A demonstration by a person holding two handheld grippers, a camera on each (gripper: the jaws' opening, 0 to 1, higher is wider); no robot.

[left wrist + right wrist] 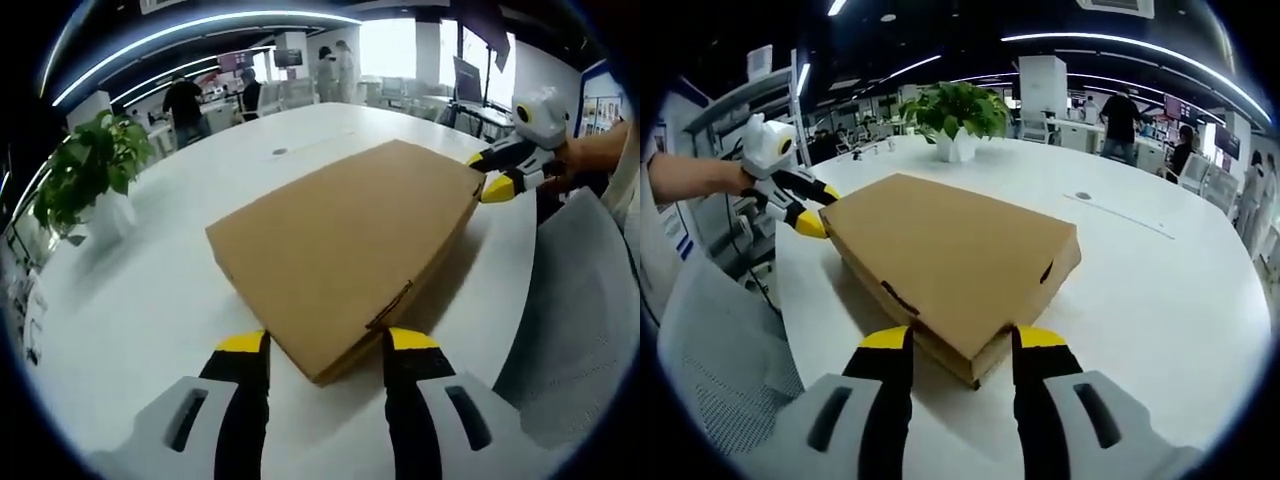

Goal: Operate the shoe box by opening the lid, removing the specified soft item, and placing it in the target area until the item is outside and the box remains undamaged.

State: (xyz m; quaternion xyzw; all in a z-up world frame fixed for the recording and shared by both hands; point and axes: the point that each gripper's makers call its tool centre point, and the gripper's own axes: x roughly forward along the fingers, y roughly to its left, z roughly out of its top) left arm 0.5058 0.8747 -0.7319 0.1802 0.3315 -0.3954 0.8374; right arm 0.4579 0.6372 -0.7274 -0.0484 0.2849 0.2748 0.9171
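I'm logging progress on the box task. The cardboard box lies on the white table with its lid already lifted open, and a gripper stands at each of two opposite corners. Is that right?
Not quite: the lid is shut, not open. The left gripper view shows the cardboard box lying flat and closed on the white table. The rest holds: the left gripper stands at one corner and the right gripper at the opposite one.

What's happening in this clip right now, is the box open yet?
Not yet. A person holds a gripper at each of two opposite corners of the closed cardboard shoe box on the white table. The left gripper and the right gripper both have their jaws open, straddling a corner. The lid is still down. A potted plant stands beyond.
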